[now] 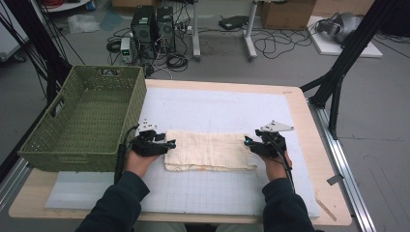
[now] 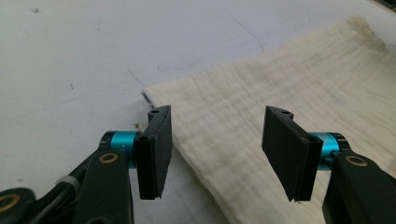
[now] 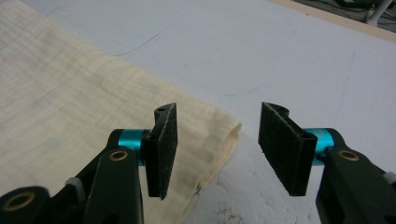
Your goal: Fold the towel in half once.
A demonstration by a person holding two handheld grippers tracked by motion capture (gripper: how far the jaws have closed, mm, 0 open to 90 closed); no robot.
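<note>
Basket [image 1: 87, 121] stands just left of folded cloth [image 1: 210, 151] on mat [image 1: 217, 193].

Dark sleeves; black tools: left tool [image 1: 170, 144], right tool [image 1: 248, 141], teal collars, brass screws.

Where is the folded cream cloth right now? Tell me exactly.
In the high view the cloth lies flat on the white mat, between the left tongs and right tongs, right of the green basket.
</note>
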